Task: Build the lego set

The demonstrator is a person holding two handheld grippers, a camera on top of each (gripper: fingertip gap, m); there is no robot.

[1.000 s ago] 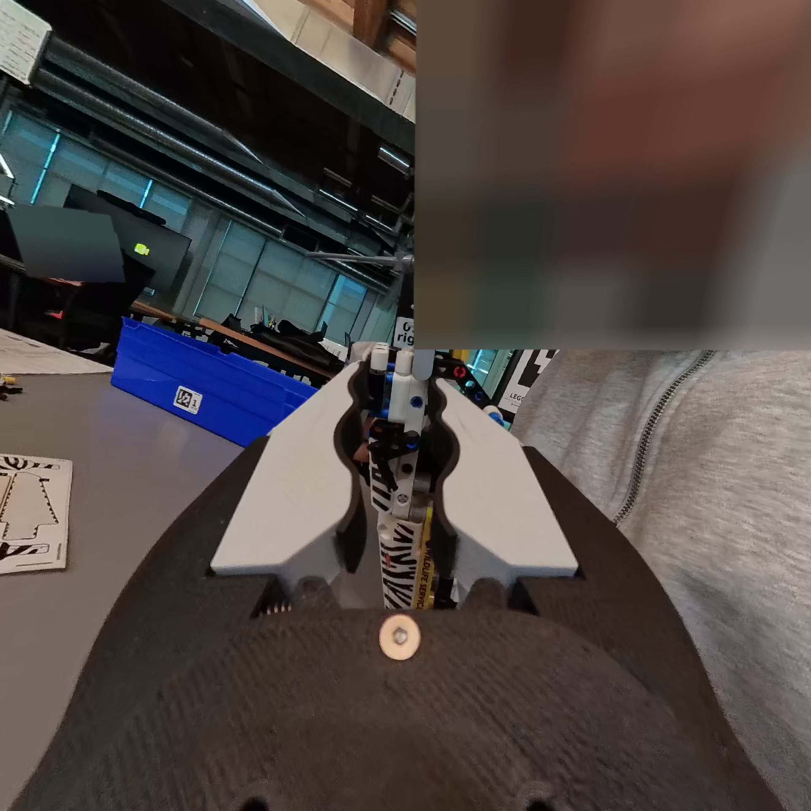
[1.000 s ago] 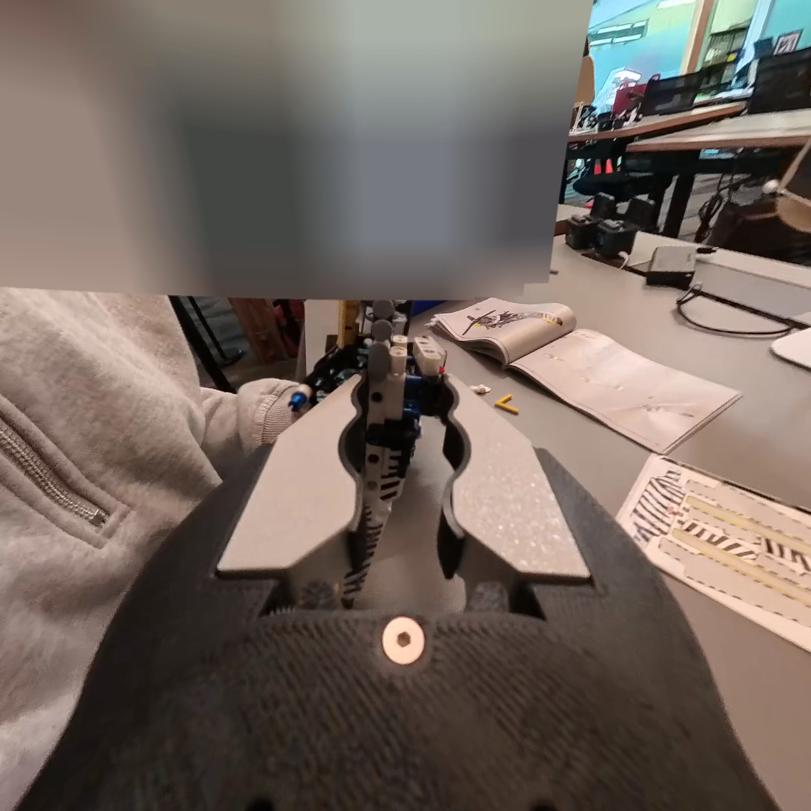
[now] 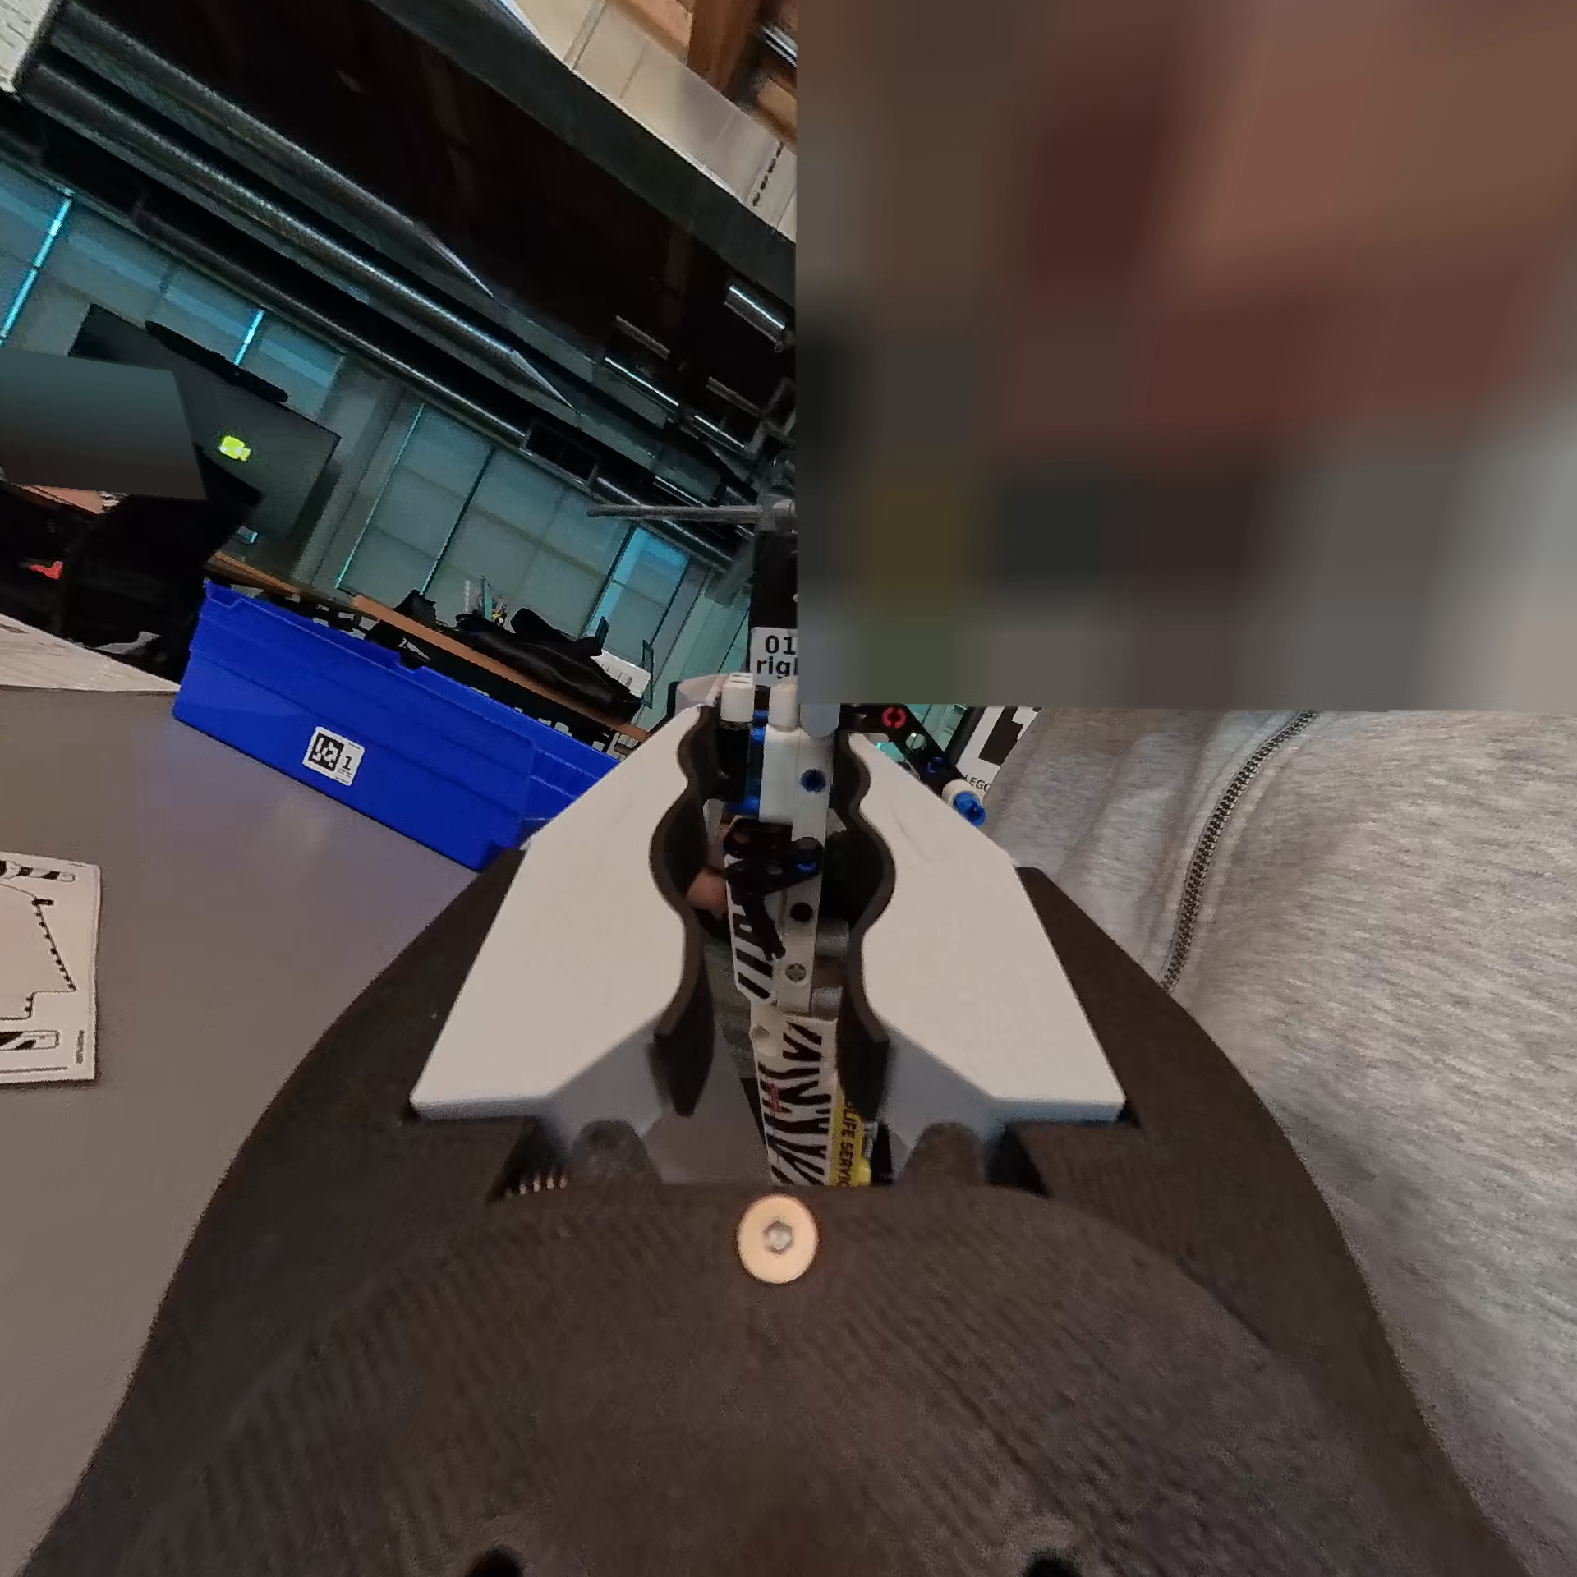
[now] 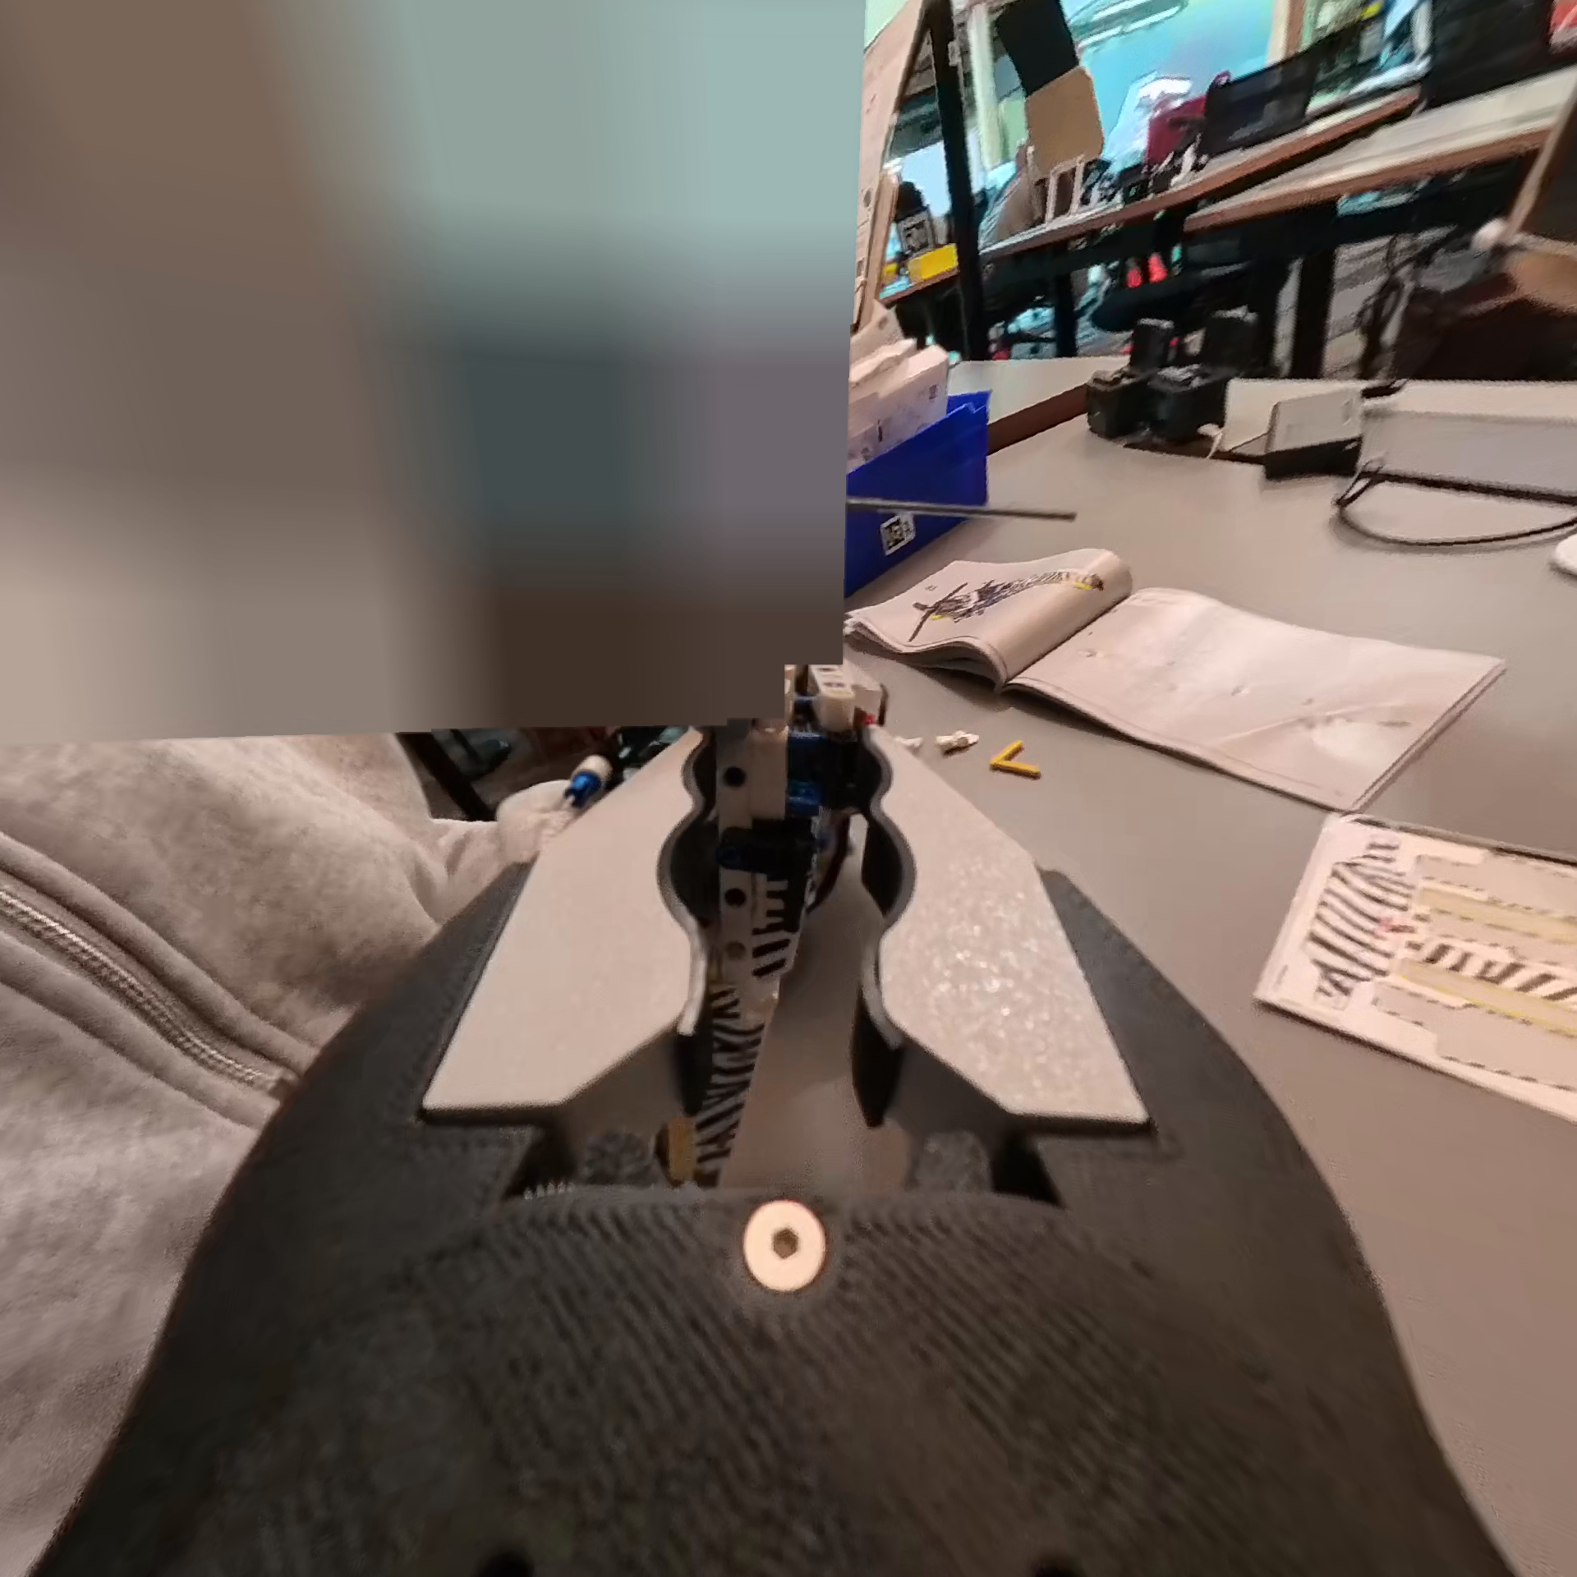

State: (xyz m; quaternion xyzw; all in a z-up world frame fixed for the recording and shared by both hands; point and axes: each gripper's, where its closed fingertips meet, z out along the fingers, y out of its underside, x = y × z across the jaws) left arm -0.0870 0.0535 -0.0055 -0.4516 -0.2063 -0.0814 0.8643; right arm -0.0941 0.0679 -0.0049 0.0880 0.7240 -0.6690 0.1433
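A partly built lego model (image 3: pixel 794 785) of white beams with blue pins and zebra-striped stickers sits between the grey fingers (image 3: pixel 580 939) of my left gripper (image 3: pixel 772 725), which is shut on it. My right gripper (image 4: pixel 789 742) holds the same model (image 4: pixel 751 956). The model lies against its left finger (image 4: pixel 597 939), with a gap on the right farther back. A thin dark rod (image 4: pixel 964 512) sticks out above the model. Both grippers are raised above the grey table (image 3: pixel 213 939), close to a person's grey zip top (image 3: pixel 1365 1024).
A blue bin (image 3: pixel 384 734) stands at the back of the table. An open instruction booklet (image 4: pixel 1152 674), a sticker sheet (image 4: pixel 1434 956), a small yellow piece (image 4: pixel 1015 759) and a small white piece (image 4: pixel 956 741) lie to the right. Boxes and cables sit at the far right. Less than 4 cm separates the two grippers' tips.
The right wrist view has shifted a little, so the blue bin and the dark rod now show. The left gripper and the model in it look unchanged.
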